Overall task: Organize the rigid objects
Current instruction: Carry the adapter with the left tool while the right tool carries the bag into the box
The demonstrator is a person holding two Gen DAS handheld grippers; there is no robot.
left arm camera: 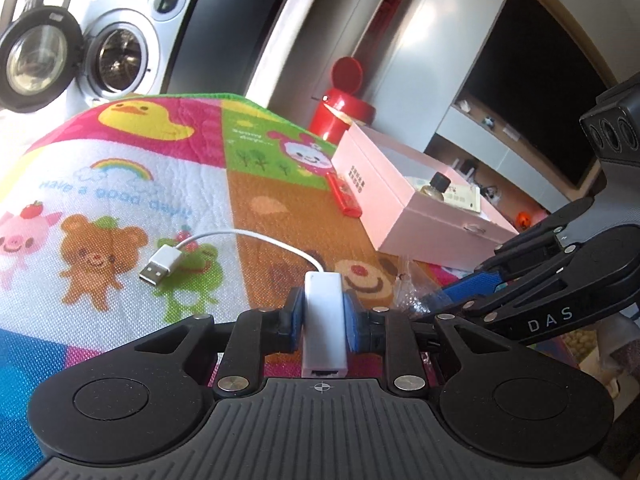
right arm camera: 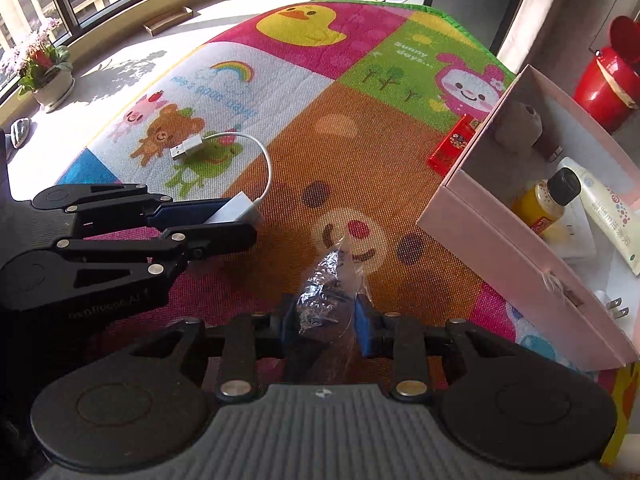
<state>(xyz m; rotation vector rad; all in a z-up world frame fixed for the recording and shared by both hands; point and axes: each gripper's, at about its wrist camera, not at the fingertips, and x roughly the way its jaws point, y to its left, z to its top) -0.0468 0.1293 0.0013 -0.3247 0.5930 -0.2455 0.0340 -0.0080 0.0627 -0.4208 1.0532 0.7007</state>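
Note:
My left gripper (left arm camera: 323, 316) is shut on a white USB adapter (left arm camera: 324, 320); its white cable (left arm camera: 256, 236) trails across the cartoon play mat (left arm camera: 120, 200) to a USB plug (left arm camera: 160, 268). It also shows in the right wrist view (right arm camera: 234, 210). My right gripper (right arm camera: 326, 316) is shut on a clear plastic bag (right arm camera: 328, 284) with small dark parts inside. An open pink box (right arm camera: 492, 240) stands at the right and holds a yellow bottle (right arm camera: 548, 200), a cream tube (right arm camera: 612, 216) and a plug (right arm camera: 616, 308). A red lighter (right arm camera: 454, 146) lies beside the box.
A red bin (left arm camera: 340, 116) with its lid up stands behind the box. A washing machine (left arm camera: 116, 56) with an open door is beyond the mat. A potted plant (right arm camera: 44, 72) sits by the window at the left.

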